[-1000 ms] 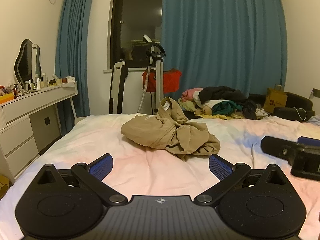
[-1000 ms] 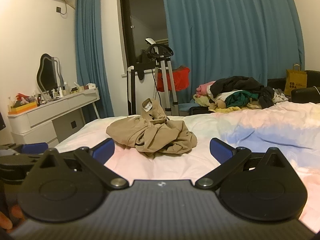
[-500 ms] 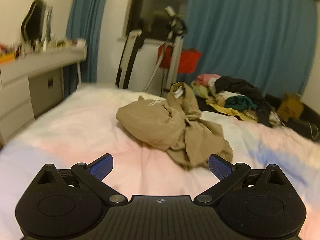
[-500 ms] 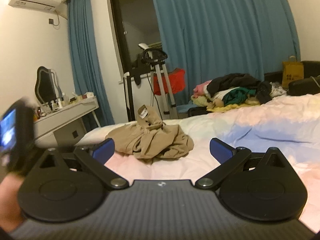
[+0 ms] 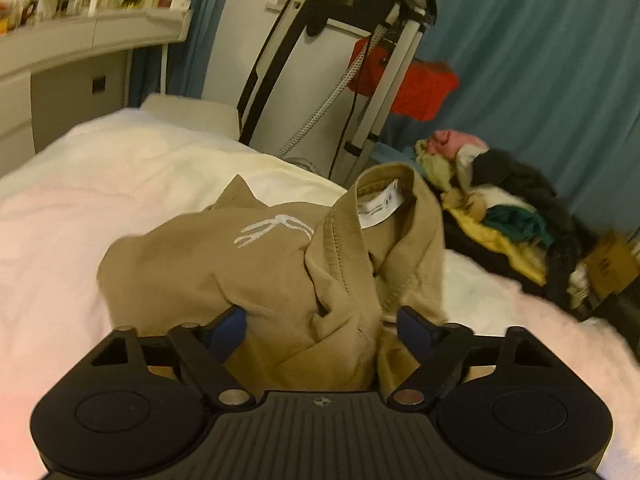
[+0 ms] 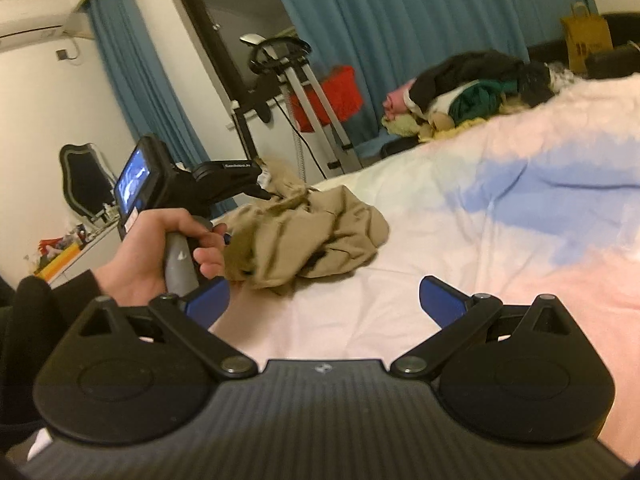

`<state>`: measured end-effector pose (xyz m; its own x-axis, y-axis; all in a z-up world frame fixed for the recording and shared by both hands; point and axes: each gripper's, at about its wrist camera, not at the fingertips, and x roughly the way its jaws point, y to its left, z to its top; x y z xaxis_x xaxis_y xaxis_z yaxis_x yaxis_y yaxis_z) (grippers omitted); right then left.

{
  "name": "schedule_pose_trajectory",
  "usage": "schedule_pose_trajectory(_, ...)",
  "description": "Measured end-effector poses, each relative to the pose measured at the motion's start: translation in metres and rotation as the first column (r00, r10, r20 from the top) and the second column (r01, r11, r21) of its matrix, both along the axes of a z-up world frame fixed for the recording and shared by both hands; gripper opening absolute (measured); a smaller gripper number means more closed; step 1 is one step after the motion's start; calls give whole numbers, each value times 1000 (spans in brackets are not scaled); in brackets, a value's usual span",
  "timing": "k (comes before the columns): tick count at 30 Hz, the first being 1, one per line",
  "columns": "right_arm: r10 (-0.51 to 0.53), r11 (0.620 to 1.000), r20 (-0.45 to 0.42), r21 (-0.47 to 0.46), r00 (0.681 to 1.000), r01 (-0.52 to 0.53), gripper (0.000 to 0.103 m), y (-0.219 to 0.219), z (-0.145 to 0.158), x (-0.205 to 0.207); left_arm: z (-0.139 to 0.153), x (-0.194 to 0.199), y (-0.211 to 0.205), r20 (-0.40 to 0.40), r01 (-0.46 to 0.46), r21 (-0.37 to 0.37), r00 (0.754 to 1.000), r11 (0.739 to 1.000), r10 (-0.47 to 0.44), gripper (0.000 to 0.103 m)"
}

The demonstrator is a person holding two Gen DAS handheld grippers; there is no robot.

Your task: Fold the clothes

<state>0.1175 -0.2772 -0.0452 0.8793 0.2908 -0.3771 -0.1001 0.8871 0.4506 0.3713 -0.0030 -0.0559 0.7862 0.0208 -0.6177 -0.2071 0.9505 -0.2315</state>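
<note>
- Since the frame a second ago the left gripper (image 5: 320, 326) has come forward from well short of the heap and now sits pushed into the near edge of the tan shirt (image 5: 280, 264); the right gripper (image 6: 324, 300) has tilted and hangs back.
- Left gripper state: fingers spread wide, blue pads on either side of a bunched fold, cloth filling the gap between them, not yet pinched.
- Right gripper state: also wide, nothing between the fingers, only bare bed sheet (image 6: 500, 208) ahead of it.
- Shirt location: crumpled in a heap on the bed, collar with its white label (image 5: 378, 206) standing up at the far right side, white chest print (image 5: 272, 230) on the left hump.
- Key relation: shirt lies straight ahead of and touching the left gripper; from the right gripper it lies ahead and to the left, apart. Left hand (image 6: 160, 248) is clearly the nearer one.
- Heap has no clear long axis; roughly it spreads left-right across the left wrist view.
- Judgement: the next step is probably closing the left fingers on that fold, with the right reaching left for a second hold to shake it flat.
- Background: laundry pile (image 5: 500, 200) beyond the bed, untouched.
</note>
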Motion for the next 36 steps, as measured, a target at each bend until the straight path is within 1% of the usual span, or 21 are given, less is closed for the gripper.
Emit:
schedule_pose_trajectory(1, -1, 1000, -11, 5, 1000, 1, 103, -2, -5, 7, -3, 2, -4, 6, 11, 50, 1000, 999, -12, 66)
schedule_pose_trajectory(2, -1, 1000, -23, 12, 1000, 2, 103, -4, -11, 14, -6, 4, -8, 11, 22, 101, 1000, 995, -23, 54)
schedule_pose_trajectory(3, -1, 1000, -33, 20, 999, 1, 103, -5, -16, 19, -7, 3, -10, 23, 31, 134, 999, 991, -34, 39)
schedule_pose_trajectory(4, -1, 1000, -40, 27, 999, 2, 103, -6, -20, 22, -6, -1, -11, 42, 37, 152, 998, 988, -44, 30)
schedule_pose_trajectory(5, 0, 999, -46, 35, 999, 2, 103, -7, -24, 26, -5, -5, -12, 55, 44, 166, 997, 985, -54, 11)
schedule_pose_trajectory(6, 2, 999, -52, 42, 999, 0, 103, -7, -27, 29, -3, -11, -10, 67, 55, 167, 995, 984, -67, 7)
schedule_pose_trajectory(9, 13, 999, -51, 49, 999, -10, 103, -4, -28, 31, 13, -43, -6, 108, 86, 132, 989, 987, -101, 4)
schedule_pose_trajectory(12, 18, 999, -38, 39, 999, -16, 103, 1, -27, 28, 43, -93, -8, 180, 106, 101, 976, 989, -123, 4)
schedule_pose_trajectory(15, 37, 999, -15, 18, 999, -37, 103, 8, -23, 17, 70, -154, -1, 243, 143, 45, 958, 989, -150, 4)
schedule_pose_trajectory(19, 63, 998, 32, -3, 998, -63, 103, 16, -11, -1, 90, -230, 8, 321, 190, 67, 925, 979, -202, 4)
schedule_pose_trajectory(20, 67, 998, 46, -10, 997, -67, 103, 18, -7, -6, 93, -248, 12, 336, 200, 61, 918, 978, -209, 4)
schedule_pose_trajectory(23, 61, 997, 95, -61, 994, -56, 103, 24, 6, -23, 98, -295, 26, 372, 231, 31, 900, 972, -226, 3)
schedule_pose_trajectory(26, 58, 993, 115, -106, 992, -46, 103, 32, 14, -39, 89, -330, 41, 408, 246, 18, 883, 969, -232, 3)
schedule_pose_trajectory(27, 57, 992, 113, -120, 992, -43, 103, 35, 15, -43, 84, -338, 46, 412, 250, 2, 882, 968, -229, 3)
schedule_pose_trajectory(30, 52, 987, 112, -156, 992, -35, 103, 48, 17, -55, 70, -352, 63, 408, 261, -74, 889, 962, -210, 4)
schedule_pose_trajectory(33, 53, 982, 104, -186, 993, -32, 103, 64, 16, -58, 62, -354, 77, 403, 271, -126, 893, 954, -200, 4)
schedule_pose_trajectory(36, 70, 976, 83, -214, 994, -51, 103, 86, 14, -38, 58, -357, 85, 419, 288, -110, 881, 951, -219, 4)
